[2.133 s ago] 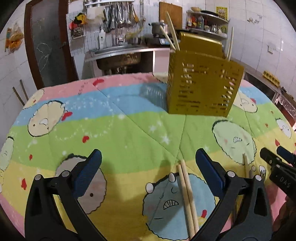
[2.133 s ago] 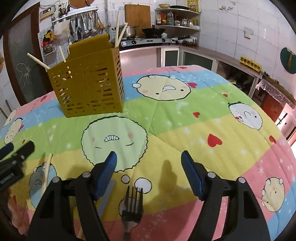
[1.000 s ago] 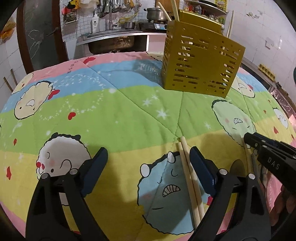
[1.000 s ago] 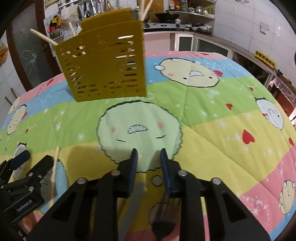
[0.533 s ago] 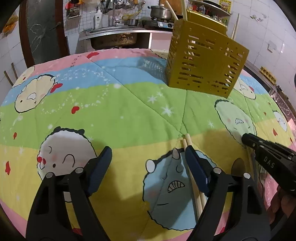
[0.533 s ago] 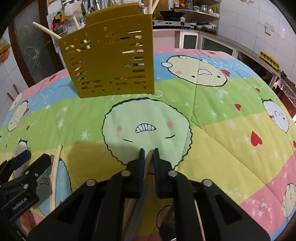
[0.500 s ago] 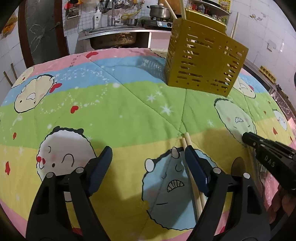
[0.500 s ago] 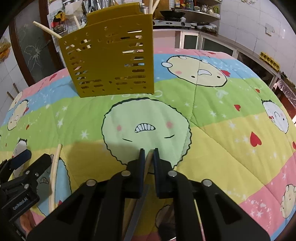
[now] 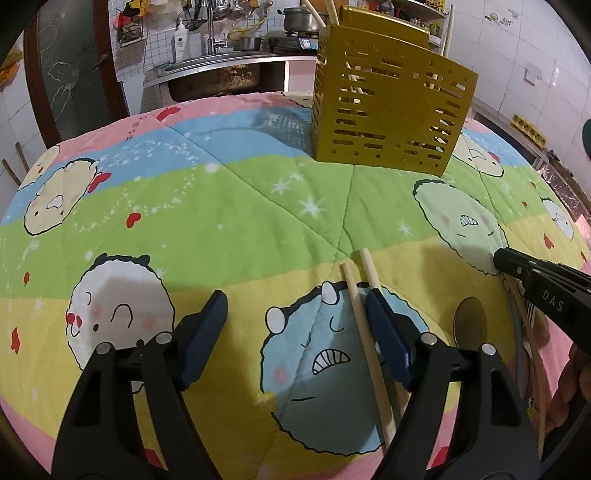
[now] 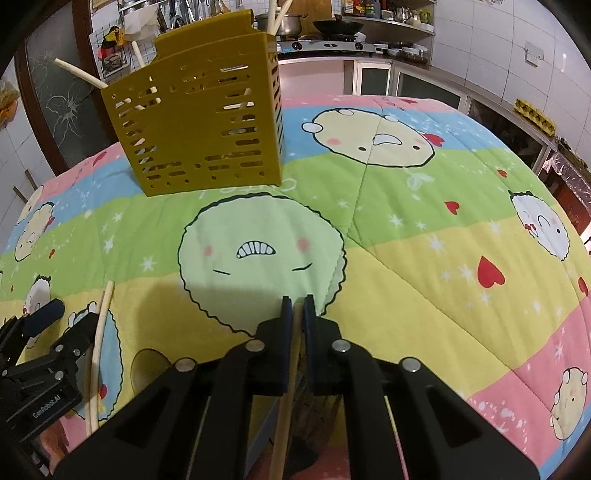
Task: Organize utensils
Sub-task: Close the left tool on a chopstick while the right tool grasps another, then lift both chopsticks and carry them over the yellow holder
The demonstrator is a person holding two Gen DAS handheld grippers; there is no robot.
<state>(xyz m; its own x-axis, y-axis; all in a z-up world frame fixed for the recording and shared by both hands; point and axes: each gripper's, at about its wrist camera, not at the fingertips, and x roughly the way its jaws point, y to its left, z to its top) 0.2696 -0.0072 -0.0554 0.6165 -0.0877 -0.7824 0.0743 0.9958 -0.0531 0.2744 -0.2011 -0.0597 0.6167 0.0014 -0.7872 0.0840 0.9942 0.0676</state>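
Observation:
A yellow slotted utensil basket (image 9: pixel 391 122) stands at the far side of the cartoon quilt and holds several chopsticks; it also shows in the right wrist view (image 10: pixel 199 129). My left gripper (image 9: pixel 295 328) is open, low over two chopsticks (image 9: pixel 365 332) lying on the quilt. My right gripper (image 10: pixel 297 306) is shut on a wooden chopstick (image 10: pixel 286 398), held a little above the quilt. A spoon (image 9: pixel 469 325) and other utensils lie beneath it, partly hidden.
The quilt (image 10: pixel 424 229) covers a round table. A kitchen counter with sink (image 9: pixel 214 74) and stove shelves (image 10: pixel 351 33) runs behind. The left gripper's body shows in the right wrist view (image 10: pixel 40 362).
My right gripper closed on the chopstick and has lifted it slightly. My left gripper has lowered and shifted toward the two chopsticks, still open.

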